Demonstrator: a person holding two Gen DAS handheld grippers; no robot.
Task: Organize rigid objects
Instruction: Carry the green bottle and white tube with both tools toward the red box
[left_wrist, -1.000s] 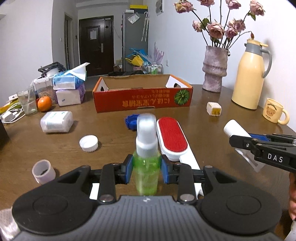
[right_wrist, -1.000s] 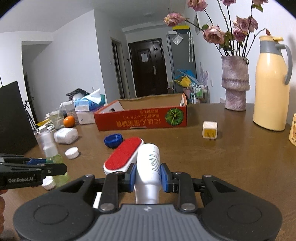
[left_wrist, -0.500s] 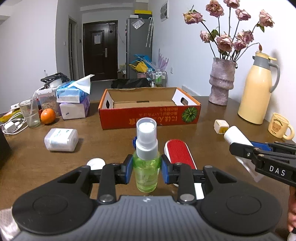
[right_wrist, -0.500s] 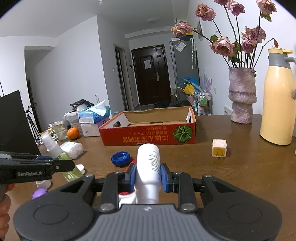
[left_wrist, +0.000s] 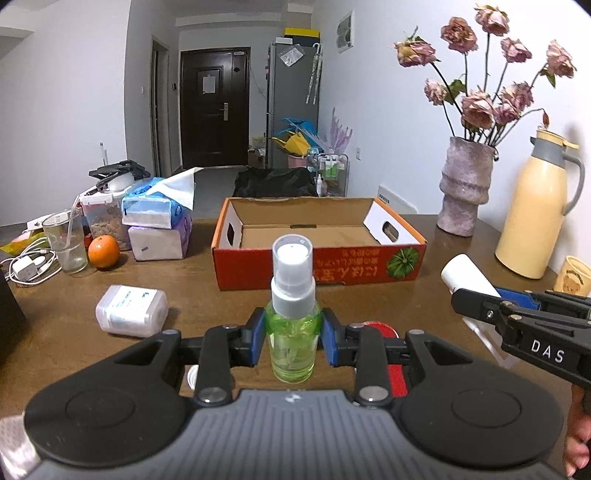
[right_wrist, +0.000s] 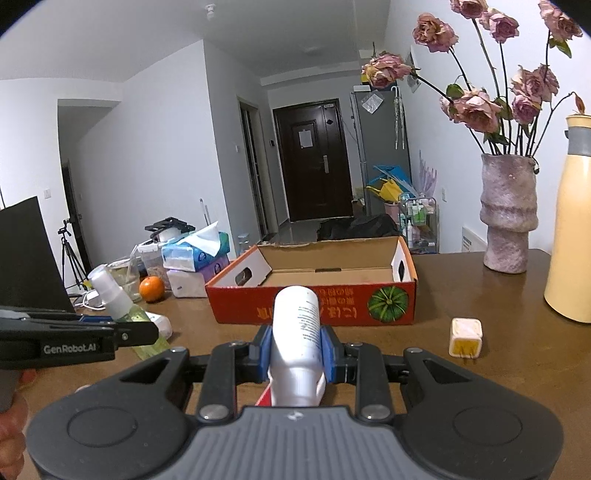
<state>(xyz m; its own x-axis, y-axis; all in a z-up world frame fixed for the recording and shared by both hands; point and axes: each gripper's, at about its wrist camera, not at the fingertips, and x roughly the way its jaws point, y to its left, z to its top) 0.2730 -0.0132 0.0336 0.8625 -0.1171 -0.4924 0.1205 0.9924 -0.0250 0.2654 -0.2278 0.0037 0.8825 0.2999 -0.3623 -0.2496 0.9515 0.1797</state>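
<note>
- Spray bottle (left_wrist: 293, 317): green liquid, white pump and clear cap, upright, clamped between the blue pads of the left gripper (left_wrist: 293, 341), held above the near part of the table (left_wrist: 66, 332); in the right wrist view it shows at the left, tilted.
- White bottle (right_wrist: 297, 332): clamped between the blue pads of the right gripper (right_wrist: 296, 356), lying along the fingers, flat base pointing toward the box; also raised off the table.
- Box (left_wrist: 317, 266): open red cardboard tray, mid-table beyond both grippers, inside bare, pumpkin print on its near wall.
- Red brush (left_wrist: 384, 332): on the table just under the left gripper, mostly hidden.
- White case (left_wrist: 131, 312): lying flat, left of the left gripper.
- Small cube (right_wrist: 465, 338): white and yellow, near the box's right corner.
- Orange (left_wrist: 103, 252), glass (left_wrist: 66, 242), tissue packs (left_wrist: 159, 225), charger (left_wrist: 27, 264): grouped toward the table's left edge.
- Vase (left_wrist: 465, 186) with dried roses, cream jug (left_wrist: 533, 206), bear mug (left_wrist: 574, 277): along the right edge.
</note>
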